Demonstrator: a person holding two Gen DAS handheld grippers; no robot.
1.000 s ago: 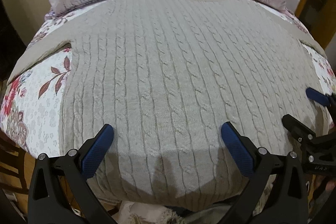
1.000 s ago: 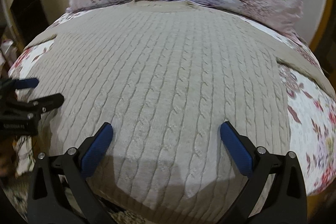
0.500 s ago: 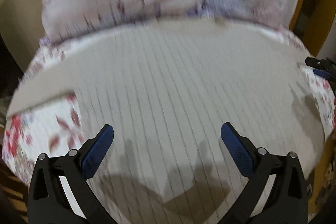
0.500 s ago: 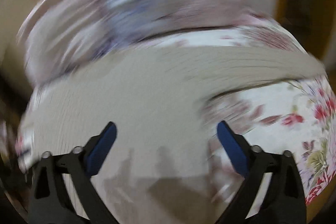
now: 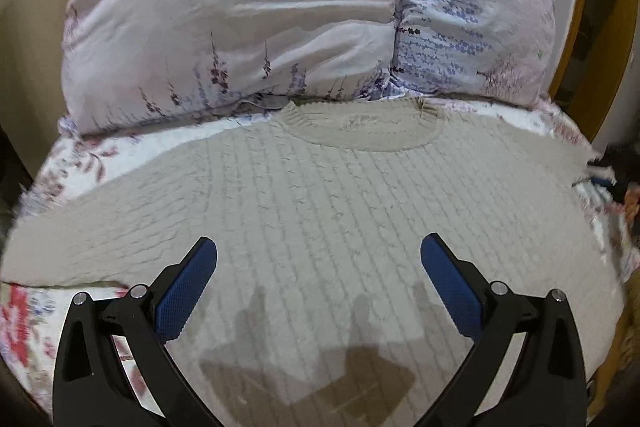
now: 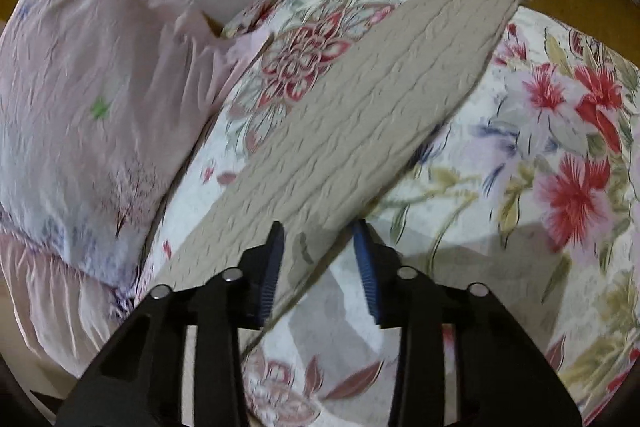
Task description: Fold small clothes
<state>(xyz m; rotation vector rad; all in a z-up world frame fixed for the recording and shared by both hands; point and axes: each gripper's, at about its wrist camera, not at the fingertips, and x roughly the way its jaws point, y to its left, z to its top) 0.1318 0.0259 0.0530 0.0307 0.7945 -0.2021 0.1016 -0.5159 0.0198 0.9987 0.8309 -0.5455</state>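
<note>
A beige cable-knit sweater [image 5: 320,211] lies spread flat, front up, on a bed covered with a floral bedspread [image 5: 24,311]. Its round neckline points toward a pale pink pillow [image 5: 240,27] with printed lavender sprigs, and the collar edge sits just beside the pillow's lower seam.

The left tongs [image 5: 319,279] hover over the sweater's chest with the jaws spread wide and nothing between the blue pads [image 5: 186,293]. Their shadow falls on the knit below.

The right wrist view shows one sleeve [image 6: 380,115] stretched out diagonally across the bedspread [image 6: 560,167], its ribbed cuff at the far edge of the bed. The right tongs [image 6: 319,259] sit at the near part of this sleeve with the jaws partly closed, a narrow gap left between the blue pads [image 6: 272,267]. The sleeve's lower edge runs through that gap, but the slight blur keeps it unclear whether the pads touch the knit. The pink pillow [image 6: 80,99] lies to the left of the sleeve.
</note>
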